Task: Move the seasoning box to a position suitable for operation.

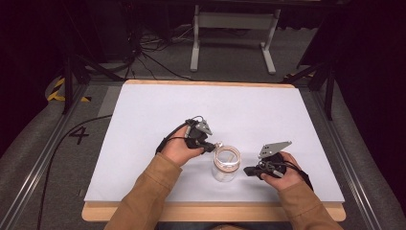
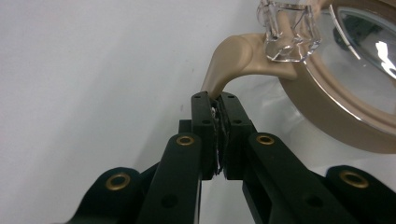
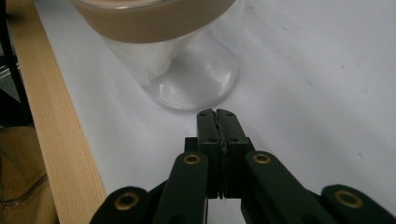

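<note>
Lid tab of a glass jar [image 1: 226,165] pinched near the table's front edge.
The tab [image 2: 229,60] is clamped by the left gripper [image 2: 219,100]; the right gripper [image 3: 217,114], pressed together empty, rests just beside the jar, which could be tipped if the tab is pulled unbraced.

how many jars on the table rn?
1. A clear glass jar with a tan-rimmed lid stands near the table's front edge, between the two claws. The left claw is shut on the lid's tan tab; the right claw is shut, empty, beside the jar's base.
</note>
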`<state>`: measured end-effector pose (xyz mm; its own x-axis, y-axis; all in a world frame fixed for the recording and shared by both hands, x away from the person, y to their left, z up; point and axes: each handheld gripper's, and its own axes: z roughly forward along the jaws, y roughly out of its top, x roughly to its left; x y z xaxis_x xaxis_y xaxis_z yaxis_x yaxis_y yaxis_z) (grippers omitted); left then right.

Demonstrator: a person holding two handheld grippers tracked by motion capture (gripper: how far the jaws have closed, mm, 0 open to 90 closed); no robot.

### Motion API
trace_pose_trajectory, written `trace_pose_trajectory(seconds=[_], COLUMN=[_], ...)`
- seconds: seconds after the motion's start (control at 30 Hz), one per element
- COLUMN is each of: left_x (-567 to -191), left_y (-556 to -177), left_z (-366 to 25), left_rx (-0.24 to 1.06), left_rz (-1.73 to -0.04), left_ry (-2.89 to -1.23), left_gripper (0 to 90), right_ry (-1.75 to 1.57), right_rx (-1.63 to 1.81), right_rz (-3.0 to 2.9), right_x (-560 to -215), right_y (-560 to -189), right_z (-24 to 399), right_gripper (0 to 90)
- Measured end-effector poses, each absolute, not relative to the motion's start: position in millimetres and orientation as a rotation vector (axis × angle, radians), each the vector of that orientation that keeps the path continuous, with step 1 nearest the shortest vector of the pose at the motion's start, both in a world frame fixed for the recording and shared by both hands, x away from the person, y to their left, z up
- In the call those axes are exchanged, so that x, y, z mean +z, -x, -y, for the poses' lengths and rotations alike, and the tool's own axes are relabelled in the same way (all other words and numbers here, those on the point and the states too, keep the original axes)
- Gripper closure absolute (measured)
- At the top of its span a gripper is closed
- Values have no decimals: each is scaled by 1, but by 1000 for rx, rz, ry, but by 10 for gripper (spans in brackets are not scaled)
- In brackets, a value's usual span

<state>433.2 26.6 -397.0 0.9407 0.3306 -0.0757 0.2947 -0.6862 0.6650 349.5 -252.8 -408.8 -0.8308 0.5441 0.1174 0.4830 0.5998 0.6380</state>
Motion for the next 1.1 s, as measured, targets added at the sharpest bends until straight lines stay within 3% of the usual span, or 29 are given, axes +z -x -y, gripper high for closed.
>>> trace_pose_trajectory(seconds=[0.63, 0.83, 1.1], left_x=[-404, -401, -371], left_y=[-457, -456, -443], left_z=[-2, -11, -37], left_rx=[48, 19, 45], left_rz=[-381, -416, -418], left_ry=[-2301, -2294, -2142], left_gripper=[862, 827, 869], right_ry=[-924, -923, -922], right_rx=[1067, 1069, 1076], right_rz=[-2690, -2682, -2671], right_x=[-406, -405, -402], right_y=[-331, -332, -333], right_z=[264, 268, 268], right_gripper=[899, 898, 899])
